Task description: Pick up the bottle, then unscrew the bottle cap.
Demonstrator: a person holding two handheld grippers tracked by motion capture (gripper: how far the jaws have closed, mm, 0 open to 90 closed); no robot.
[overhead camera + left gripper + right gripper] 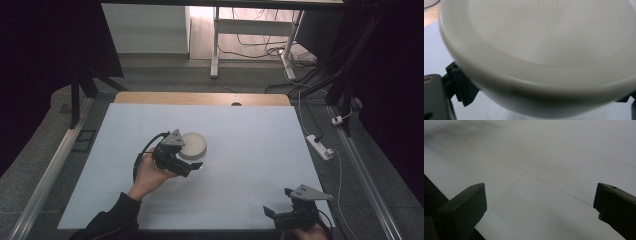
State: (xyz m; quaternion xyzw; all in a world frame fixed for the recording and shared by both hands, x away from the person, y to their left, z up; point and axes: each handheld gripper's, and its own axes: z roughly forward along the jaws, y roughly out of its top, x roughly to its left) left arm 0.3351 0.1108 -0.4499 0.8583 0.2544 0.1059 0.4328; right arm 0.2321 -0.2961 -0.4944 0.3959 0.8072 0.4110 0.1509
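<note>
White round lid (193,144): shallow disc w/ raised rim, lying on the white table cover (250,150), a little left of centre and nearer the far half than the near edge. From my seat the high view gives the whole outline; the left gripper view puts the same lid (544,50) right up against the lens, top face smooth, rounded rim running across the lower part of the frame, a faint moulded mark near the top edge, too blurred to read.

Left gripper (187,162): held in the person's left hand (150,175), sitting at the lid's near-left side, grey three-cornered plate (174,138) on top overlapping the lid's edge. Jaws stand one at each side of the lid: in the left gripper view I see one black jaw low left under the rim and a sliver of the other at the far right edge. They bracket the lid closely, but whether they press on it or sit just off it I cannot tell; the rim hides the contact pts.

Right gripper (280,202): near-right corner of the cover, well apart from the lid. Right gripper view (540,202) shows what the high view can't resolve: both jaws spread wide, bare cover between them, a thin crease line running diagonally across the surface.

Outward: wooden table edge (200,98) at the far side, power strip (320,146) on the floor to the right.
</note>
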